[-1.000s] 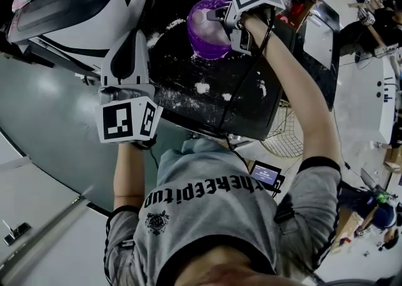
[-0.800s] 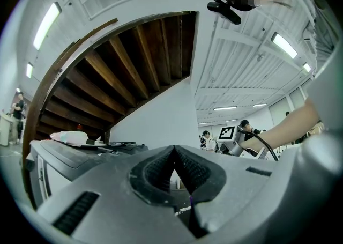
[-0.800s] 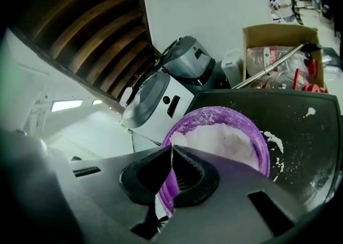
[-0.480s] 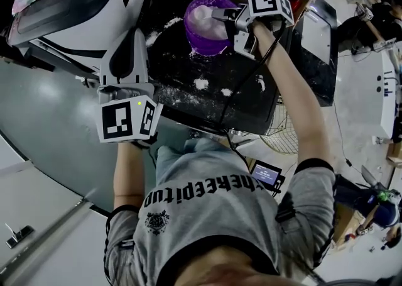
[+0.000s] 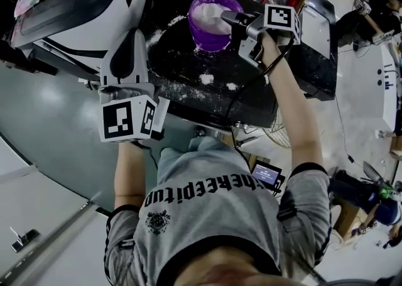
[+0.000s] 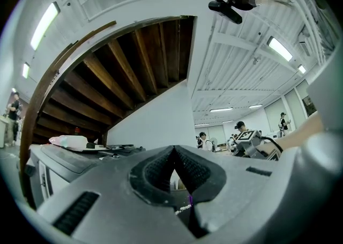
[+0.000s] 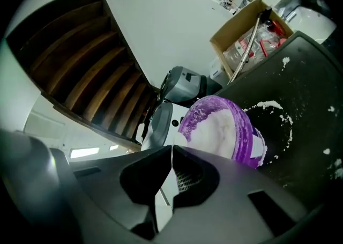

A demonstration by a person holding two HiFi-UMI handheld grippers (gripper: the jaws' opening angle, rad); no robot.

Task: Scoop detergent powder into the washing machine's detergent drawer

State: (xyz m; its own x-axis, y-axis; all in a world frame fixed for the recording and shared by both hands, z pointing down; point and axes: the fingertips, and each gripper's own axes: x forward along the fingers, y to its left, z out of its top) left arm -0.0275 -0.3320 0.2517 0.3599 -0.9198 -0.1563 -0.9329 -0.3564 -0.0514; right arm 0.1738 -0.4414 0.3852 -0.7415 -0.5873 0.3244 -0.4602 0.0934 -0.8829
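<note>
The purple tub (image 5: 212, 27) is sitting on the black worktop (image 5: 188, 93), heaped with white detergent powder (image 5: 215, 13), and clumps of spilled powder (image 5: 206, 79) are lying on the dark surface just in front of it. You're holding the right gripper (image 5: 233, 19) at the tub's right rim. Over the last second you've been sliding it back from above the powder towards that rim, with the marker cube trailing off to the right. Its jaw tips are pressing together, and I'm seeing no scoop sticking out ahead of them. A pale sliver is showing in the gap behind the tips, and I can't tell what it is. So I'm reading this as a pull-away without a clear load. No powder looks to be heading for the drawer yet, and you're probably needing another pass at the tub. Your left gripper (image 5: 130, 36) isn't moving at all. It's hovering well to the left of the tub, jaws closed on nothing, beside the white washing machine (image 5: 81, 2) at the upper left. I'm not making out the detergent drawer in any view, so where the powder has to land isn't showing right now.
</note>
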